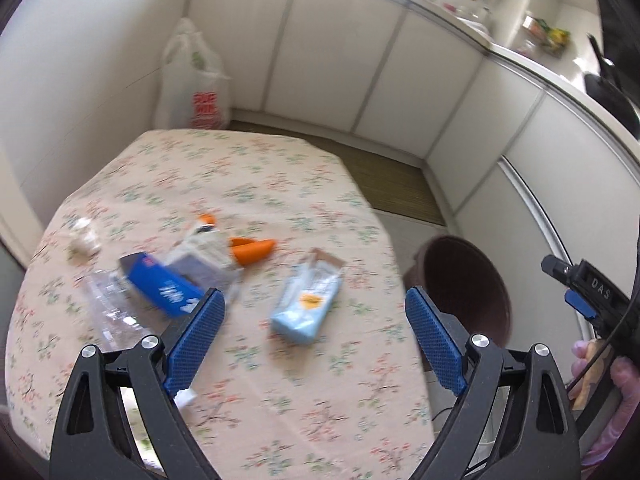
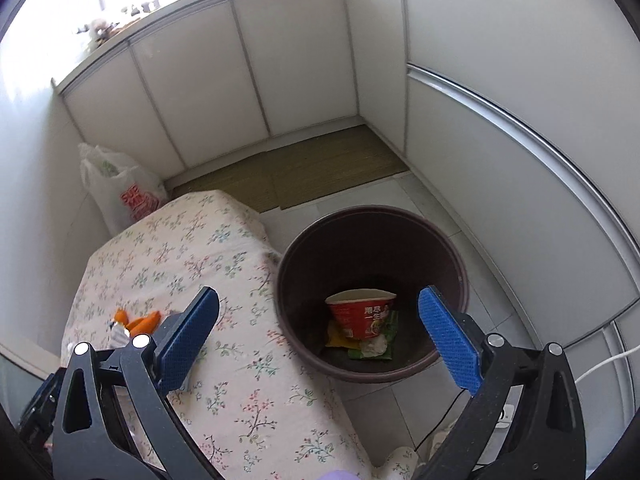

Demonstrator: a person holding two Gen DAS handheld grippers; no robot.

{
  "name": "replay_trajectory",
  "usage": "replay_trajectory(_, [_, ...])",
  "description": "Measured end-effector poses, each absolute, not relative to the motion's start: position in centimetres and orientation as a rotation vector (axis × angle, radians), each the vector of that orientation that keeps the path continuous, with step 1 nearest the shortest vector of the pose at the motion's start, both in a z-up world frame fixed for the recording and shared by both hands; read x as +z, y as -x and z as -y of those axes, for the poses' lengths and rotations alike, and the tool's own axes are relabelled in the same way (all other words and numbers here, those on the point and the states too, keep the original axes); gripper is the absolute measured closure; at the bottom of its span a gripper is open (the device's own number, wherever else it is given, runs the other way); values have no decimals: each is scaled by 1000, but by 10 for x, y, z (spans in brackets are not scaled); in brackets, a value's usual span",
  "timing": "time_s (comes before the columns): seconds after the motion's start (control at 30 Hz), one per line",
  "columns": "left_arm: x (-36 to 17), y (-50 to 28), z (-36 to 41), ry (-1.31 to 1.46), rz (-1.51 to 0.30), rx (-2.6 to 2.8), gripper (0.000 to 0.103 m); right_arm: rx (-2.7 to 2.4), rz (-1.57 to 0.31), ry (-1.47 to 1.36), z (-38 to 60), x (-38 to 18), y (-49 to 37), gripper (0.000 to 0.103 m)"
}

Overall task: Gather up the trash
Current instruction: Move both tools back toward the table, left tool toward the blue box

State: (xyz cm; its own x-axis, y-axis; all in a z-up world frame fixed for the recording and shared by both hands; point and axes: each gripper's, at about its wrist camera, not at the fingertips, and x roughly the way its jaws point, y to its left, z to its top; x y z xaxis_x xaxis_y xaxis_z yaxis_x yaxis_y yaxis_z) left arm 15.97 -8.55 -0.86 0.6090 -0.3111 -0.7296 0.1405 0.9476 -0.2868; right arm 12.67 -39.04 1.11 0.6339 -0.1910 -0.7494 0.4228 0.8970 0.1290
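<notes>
We've got the table with its flowery cloth taking up most of the left view, and the trash is scattered across its near half. Off its right edge on the floor sits the brown bin, and from the right view we can see it holds a red noodle cup tipped on its side, on top of some yellow and green wrappers plus a white crumpled bit. Back on the table: a light blue packet lies near the middle, a blue box sits to its left on a clear plastic wrapper, an orange peel is just behind those, and a small white wad is off by the left edge. Our left gripper hovers over the table, jaws spread wide, holding nothing. Our right gripper hangs above the bin, also wide apart and holding nothing. A white plastic bag stands in the far corner.
</notes>
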Motion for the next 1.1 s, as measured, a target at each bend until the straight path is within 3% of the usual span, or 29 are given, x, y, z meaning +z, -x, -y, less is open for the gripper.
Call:
replay_trajectory(0.37, [-53, -175, -61, 373, -916, 37, 14, -147, -914, -91, 274, -15, -163, 7])
replay_trajectory(0.53, [-86, -203, -116, 525, -1015, 118, 14, -67, -965, -57, 234, -31, -175, 7])
replay_trajectory(0.93, [-154, -296, -181, 574, -1150, 194, 15, 17, -1074, -187, 207, -69, -208, 7])
replay_trajectory(1.1, [-173, -317, -181, 582, -1176, 186, 25, 35, -1139, -257, 205, -87, -221, 7])
